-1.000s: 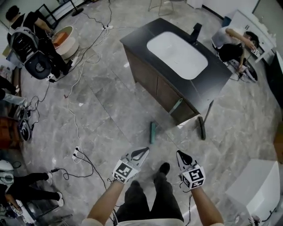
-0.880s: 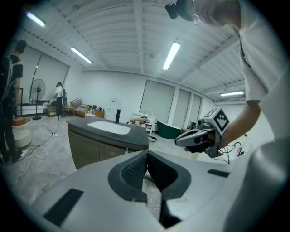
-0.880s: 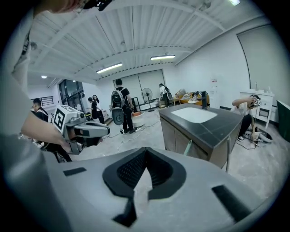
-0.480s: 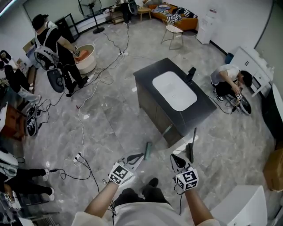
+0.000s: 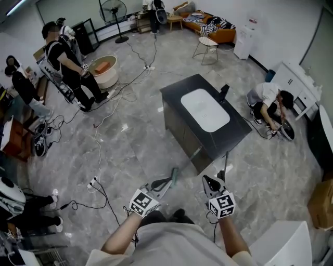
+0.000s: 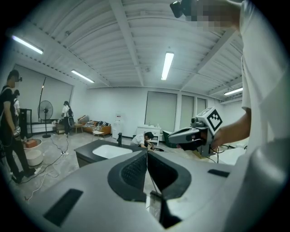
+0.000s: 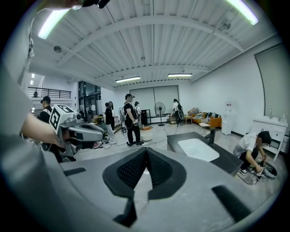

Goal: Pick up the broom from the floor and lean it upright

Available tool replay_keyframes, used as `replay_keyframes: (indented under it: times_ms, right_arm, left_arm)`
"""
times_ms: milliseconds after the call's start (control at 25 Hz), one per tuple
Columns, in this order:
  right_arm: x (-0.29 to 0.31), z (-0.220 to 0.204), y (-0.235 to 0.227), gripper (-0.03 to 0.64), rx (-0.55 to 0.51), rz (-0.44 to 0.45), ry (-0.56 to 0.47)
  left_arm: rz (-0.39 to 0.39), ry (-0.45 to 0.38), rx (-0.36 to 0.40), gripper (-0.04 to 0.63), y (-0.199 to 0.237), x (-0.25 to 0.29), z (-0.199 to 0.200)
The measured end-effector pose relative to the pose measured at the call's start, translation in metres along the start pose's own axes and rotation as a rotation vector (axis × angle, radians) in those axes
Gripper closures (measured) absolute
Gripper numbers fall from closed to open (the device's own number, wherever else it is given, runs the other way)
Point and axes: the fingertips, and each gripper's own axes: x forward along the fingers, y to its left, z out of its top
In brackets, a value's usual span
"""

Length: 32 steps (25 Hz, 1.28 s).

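In the head view alone, the broom (image 5: 175, 175) is seen: teal head on the floor, handle slanted up and right against the sink cabinet (image 5: 179, 130), just ahead of the left gripper (image 5: 164, 183) and right gripper (image 5: 208, 182). In the left gripper view, the fingers (image 6: 131, 172) are clenched on nothing. In the right gripper view, the fingers (image 7: 131, 170) are likewise shut and empty.

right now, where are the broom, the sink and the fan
broom (image 5: 175, 175), head view, on its teal head down at the floor
sink (image 5: 204, 109), head view, middle of the white basin
fan (image 5: 113, 8), head view, on its round head at the far wall
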Motion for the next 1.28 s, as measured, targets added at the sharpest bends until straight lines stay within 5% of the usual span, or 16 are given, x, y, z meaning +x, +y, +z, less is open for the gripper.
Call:
replay_keyframes:
  times_ms: [400,800,1280]
  right_arm:
    - [0.003,0.012,0.004,0.617,0.036,-0.096,-0.017]
    - [0.024,0.054,0.030,0.617,0.056,-0.252,-0.058]
    - [0.033,0.059,0.054,0.617,0.102,-0.335,-0.089]
  left_arm:
    - [-0.023,-0.002,0.003,0.584,0.038,-0.013,0.018]
    - [-0.176,0.000,0.037,0.584,0.098,-0.034,0.036]
    - [-0.254,-0.017,0.031,0.584,0.137,-0.037,0.038]
